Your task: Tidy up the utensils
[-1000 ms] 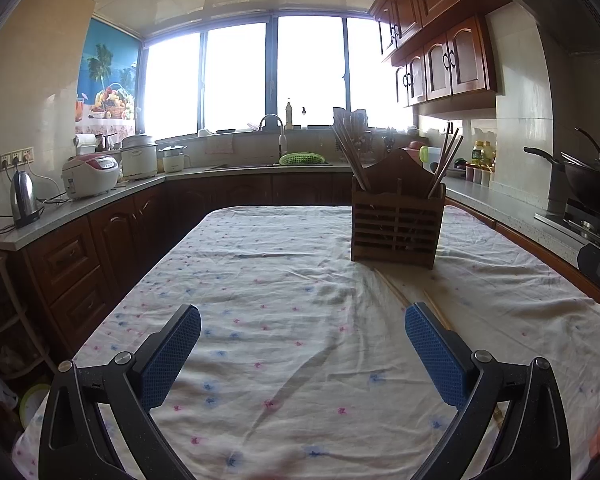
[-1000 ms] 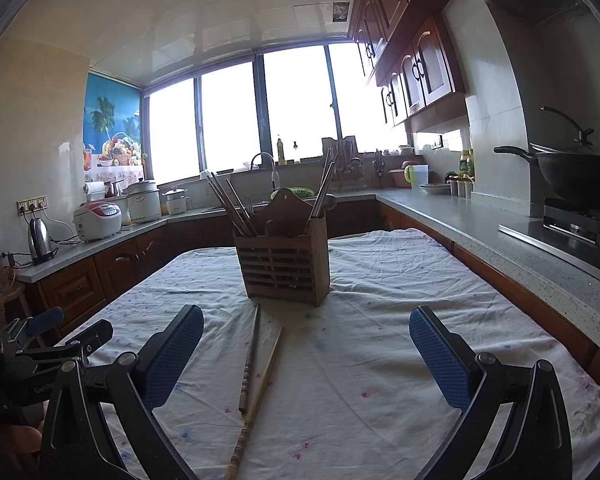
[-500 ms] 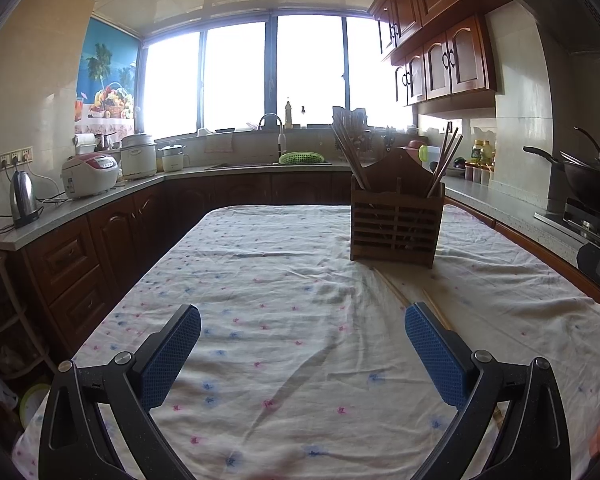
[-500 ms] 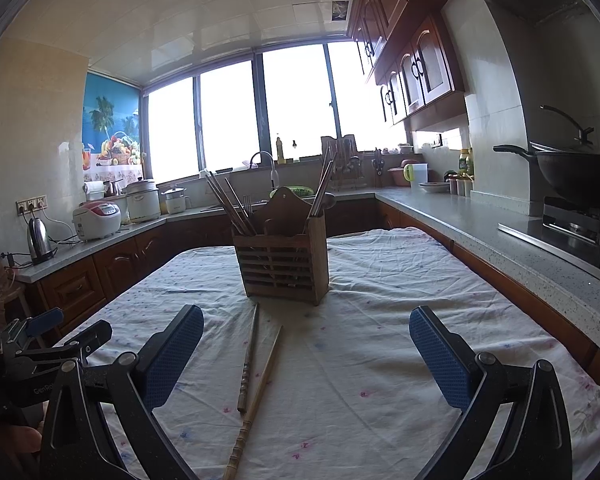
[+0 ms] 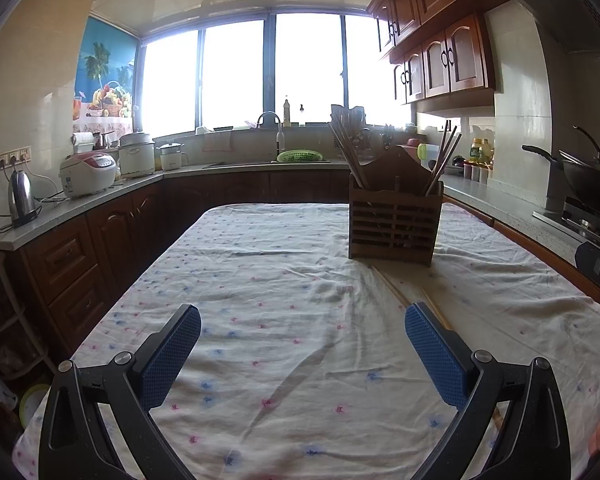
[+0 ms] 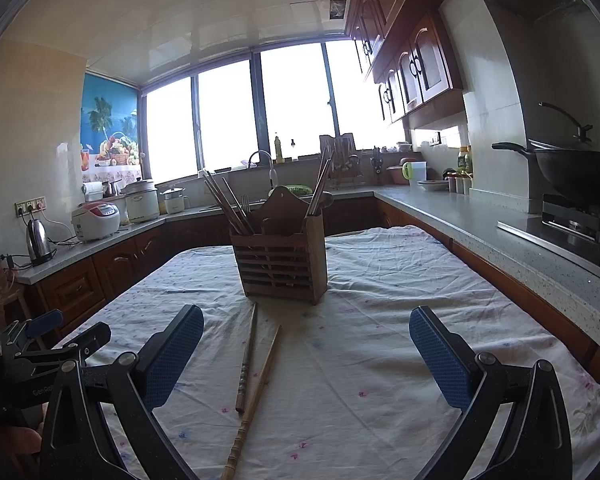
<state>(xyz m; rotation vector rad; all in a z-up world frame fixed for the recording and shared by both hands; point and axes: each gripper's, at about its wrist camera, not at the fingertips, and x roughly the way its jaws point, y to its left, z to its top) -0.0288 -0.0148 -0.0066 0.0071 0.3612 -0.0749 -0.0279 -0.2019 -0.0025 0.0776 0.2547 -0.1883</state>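
Almost nothing has moved since a second ago: the left gripper [image 5: 302, 350] and right gripper [image 6: 306, 352] hover spread and empty, two chopsticks [image 6: 249, 364] lie untouched before the wooden holder [image 6: 282, 264], seemingly far from the tablecloth [image 6: 400, 320] edges, leaving open room.

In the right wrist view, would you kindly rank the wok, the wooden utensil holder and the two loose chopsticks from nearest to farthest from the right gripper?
1. Loose chopsticks, on the cloth between the right gripper fingers, left of centre.
2. Wooden utensil holder, straight ahead, mid-table.
3. Wok, far right on the stove.
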